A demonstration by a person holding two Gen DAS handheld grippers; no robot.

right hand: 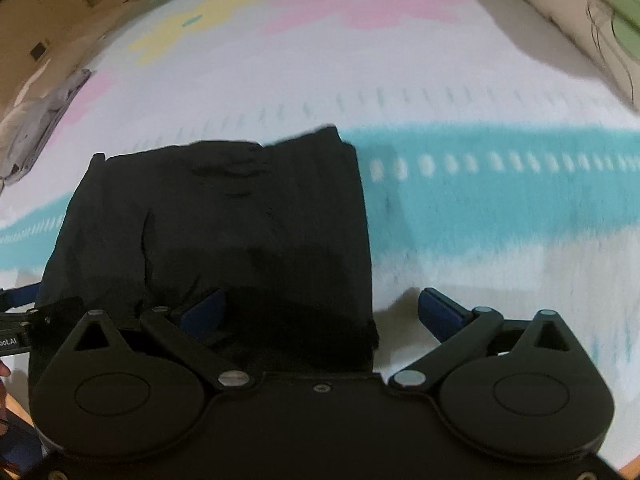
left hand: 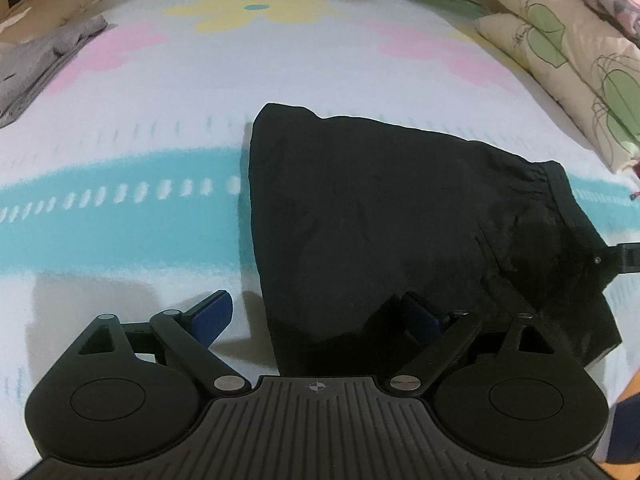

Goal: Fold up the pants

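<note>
Black pants (left hand: pixel 380 216) lie folded into a compact bundle on a flowered bedspread (left hand: pixel 140 120), across its teal stripe. My left gripper (left hand: pixel 315 300) hangs open over the bundle's near left corner. One blue pad (left hand: pixel 212 312) is over the sheet, the other over the cloth, and neither presses on the pants. In the right wrist view the pants (right hand: pixel 224 220) fill the left half. My right gripper (right hand: pixel 322 294) stands open above their near right edge, with nothing pinched. A tip of the left gripper (right hand: pixel 20 298) shows at that view's left edge.
A grey garment (left hand: pixel 36 64) lies at the bed's far left, also in the right wrist view (right hand: pixel 36 128). Patterned pillows (left hand: pixel 568 52) are stacked along the right side. The bed's near edge and a wooden floor (left hand: pixel 628 468) show at the bottom right.
</note>
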